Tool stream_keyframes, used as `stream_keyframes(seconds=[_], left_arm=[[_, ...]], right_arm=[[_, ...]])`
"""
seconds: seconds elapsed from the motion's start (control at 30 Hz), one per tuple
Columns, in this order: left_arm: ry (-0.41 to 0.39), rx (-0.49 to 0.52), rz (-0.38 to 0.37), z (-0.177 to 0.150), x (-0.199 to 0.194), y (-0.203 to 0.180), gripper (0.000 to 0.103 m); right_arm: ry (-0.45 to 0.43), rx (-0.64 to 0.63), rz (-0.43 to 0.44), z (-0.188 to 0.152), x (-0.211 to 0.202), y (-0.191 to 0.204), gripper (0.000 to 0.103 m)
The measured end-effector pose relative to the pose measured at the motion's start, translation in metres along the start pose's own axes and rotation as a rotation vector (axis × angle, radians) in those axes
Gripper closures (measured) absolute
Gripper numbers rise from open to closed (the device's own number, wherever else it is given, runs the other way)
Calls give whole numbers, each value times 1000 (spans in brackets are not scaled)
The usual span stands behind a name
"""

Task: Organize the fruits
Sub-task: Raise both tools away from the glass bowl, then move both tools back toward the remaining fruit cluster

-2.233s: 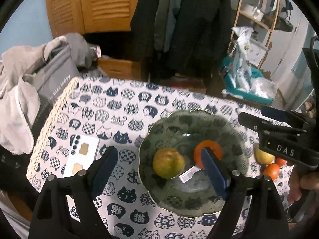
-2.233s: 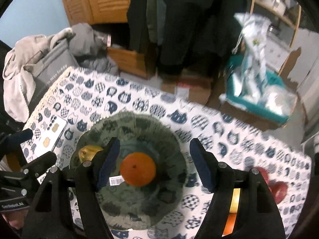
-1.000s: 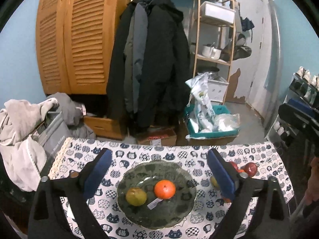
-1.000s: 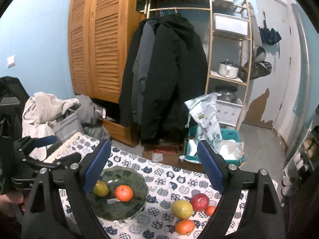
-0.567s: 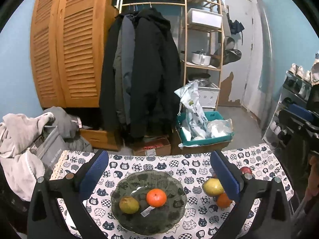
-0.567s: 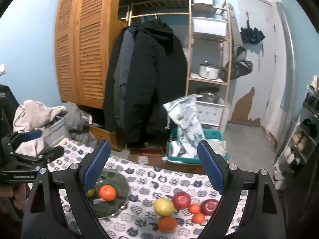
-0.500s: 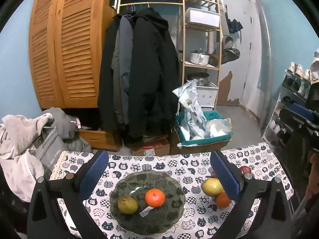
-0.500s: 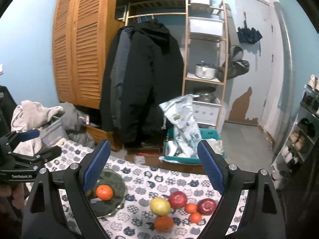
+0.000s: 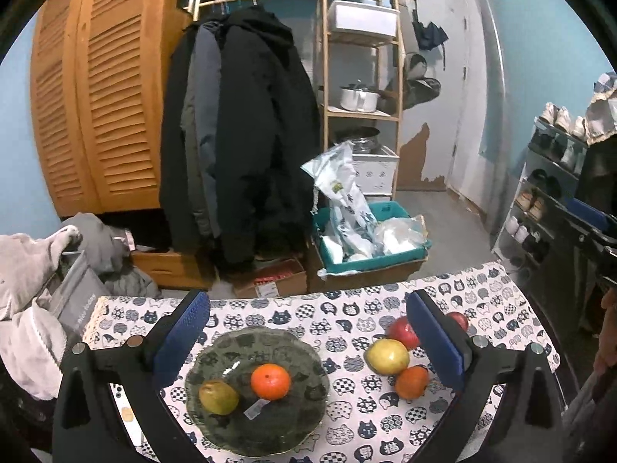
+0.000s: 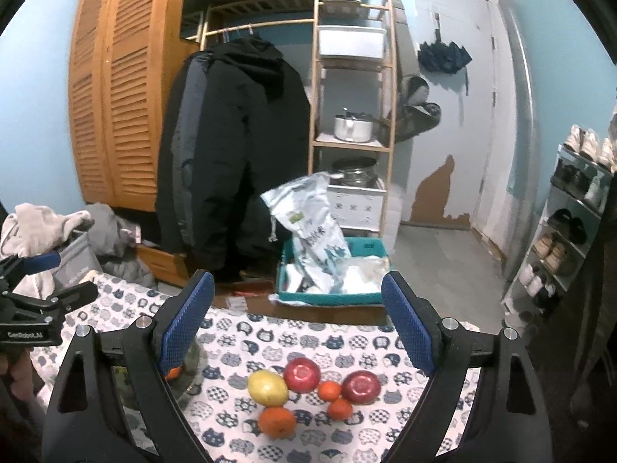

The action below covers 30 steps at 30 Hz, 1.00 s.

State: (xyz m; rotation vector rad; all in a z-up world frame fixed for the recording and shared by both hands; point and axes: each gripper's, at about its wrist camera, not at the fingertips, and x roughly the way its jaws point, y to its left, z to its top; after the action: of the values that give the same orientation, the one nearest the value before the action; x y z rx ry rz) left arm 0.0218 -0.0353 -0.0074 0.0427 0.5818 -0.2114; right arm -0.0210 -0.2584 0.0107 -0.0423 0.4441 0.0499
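Hovering both grippers, left gripper (image 9: 308,343) and right gripper (image 10: 297,324), jaws wide, empty; glass plate (image 9: 308,416) holding two fruits, six waiting mid-tabletop (image 10: 270,335).

Both wrist views are evenly lit by soft, cool indoor light with no strong shadows; the blue walls give a bluish cast. Fisheye distortion bends the wardrobe (image 9: 96,96) and door frame toward the edges, and black vignette fills the corners. The hanging coats (image 10: 231,146) read as near-black with little detail. Focus is fair, slightly soft throughout, with mild compression blockiness.
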Motion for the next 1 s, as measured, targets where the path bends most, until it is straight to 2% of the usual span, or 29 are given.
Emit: stream_keyframes(seconds=[0.57,1.0], left_arm=[[72,47,-31,-1,27,-39,0],[214,57,-45,-21,75,-54,0]], right_arm=[[50,32,-65,-20,4,-36,16],[168,45,-94,-43,34,-56,16]])
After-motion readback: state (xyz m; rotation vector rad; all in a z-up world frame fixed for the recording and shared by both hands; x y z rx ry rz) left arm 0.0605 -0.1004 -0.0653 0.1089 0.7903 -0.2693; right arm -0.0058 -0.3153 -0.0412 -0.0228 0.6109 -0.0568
